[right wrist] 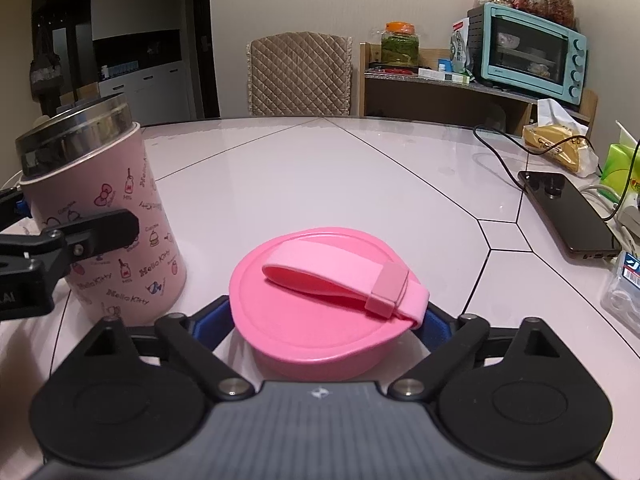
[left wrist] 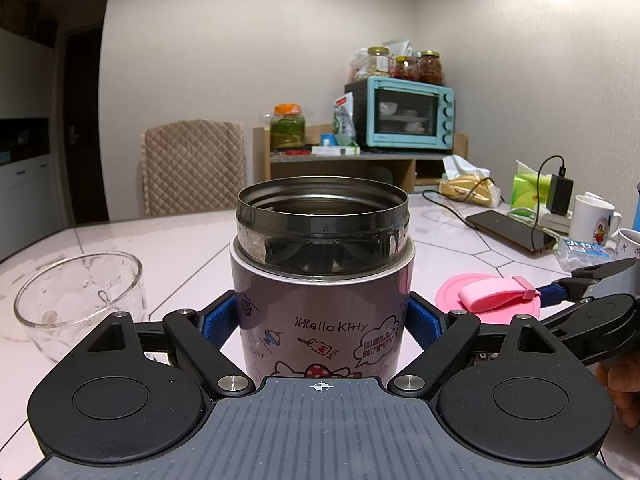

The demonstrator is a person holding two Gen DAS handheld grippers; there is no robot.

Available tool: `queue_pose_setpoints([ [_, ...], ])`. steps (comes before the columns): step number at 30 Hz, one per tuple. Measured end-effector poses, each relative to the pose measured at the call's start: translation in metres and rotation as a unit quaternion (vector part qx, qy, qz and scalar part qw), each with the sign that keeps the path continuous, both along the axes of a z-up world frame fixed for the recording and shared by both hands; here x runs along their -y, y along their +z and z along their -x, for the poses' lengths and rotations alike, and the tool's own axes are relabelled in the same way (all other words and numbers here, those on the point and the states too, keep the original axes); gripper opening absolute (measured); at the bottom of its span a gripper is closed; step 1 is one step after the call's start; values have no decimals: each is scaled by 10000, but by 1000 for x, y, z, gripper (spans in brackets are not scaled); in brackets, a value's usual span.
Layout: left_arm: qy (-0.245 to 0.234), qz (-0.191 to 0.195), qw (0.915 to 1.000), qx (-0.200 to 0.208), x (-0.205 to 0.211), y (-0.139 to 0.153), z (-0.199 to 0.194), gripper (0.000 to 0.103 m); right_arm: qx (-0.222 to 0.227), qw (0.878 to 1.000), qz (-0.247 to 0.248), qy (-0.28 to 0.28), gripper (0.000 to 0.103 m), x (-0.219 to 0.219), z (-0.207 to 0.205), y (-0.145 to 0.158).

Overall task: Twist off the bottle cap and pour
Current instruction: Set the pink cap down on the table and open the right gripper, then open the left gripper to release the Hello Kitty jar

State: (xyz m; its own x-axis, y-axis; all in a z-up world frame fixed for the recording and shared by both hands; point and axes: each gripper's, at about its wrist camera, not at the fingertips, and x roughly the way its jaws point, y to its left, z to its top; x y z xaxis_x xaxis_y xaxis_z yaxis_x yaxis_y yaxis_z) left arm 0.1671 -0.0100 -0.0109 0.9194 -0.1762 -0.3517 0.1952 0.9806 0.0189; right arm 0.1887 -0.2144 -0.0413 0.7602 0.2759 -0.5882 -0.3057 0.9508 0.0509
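A pink Hello Kitty flask [left wrist: 320, 304] with an open steel mouth stands upright on the table. My left gripper [left wrist: 322, 320] is shut on its body. The flask also shows in the right wrist view [right wrist: 108, 224], at the left. The pink cap [right wrist: 324, 308] with a strap lies between the blue pads of my right gripper [right wrist: 328, 320], which is shut on it just above or on the table. The cap also shows in the left wrist view [left wrist: 488, 294], right of the flask. An empty clear glass [left wrist: 76, 300] stands left of the flask.
A phone [right wrist: 568, 212] on a charging cable lies at the right. White mugs [left wrist: 594, 220], a tissue pack [left wrist: 528, 192] and a snack bag [right wrist: 560, 148] crowd the right edge. A chair [right wrist: 300, 76] and a shelf with a teal oven [right wrist: 532, 56] stand behind the table [right wrist: 320, 184].
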Motion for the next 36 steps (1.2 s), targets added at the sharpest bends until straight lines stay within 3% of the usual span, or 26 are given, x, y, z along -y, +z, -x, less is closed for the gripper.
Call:
queue_pose_setpoints([
  [5, 2, -1, 10000, 1, 1, 0, 0, 90, -22, 10000, 33, 35, 103, -1, 0, 0],
  [36, -11, -15, 10000, 2, -2, 0, 1, 91, 623, 9975, -275, -160, 103, 14, 23, 11],
])
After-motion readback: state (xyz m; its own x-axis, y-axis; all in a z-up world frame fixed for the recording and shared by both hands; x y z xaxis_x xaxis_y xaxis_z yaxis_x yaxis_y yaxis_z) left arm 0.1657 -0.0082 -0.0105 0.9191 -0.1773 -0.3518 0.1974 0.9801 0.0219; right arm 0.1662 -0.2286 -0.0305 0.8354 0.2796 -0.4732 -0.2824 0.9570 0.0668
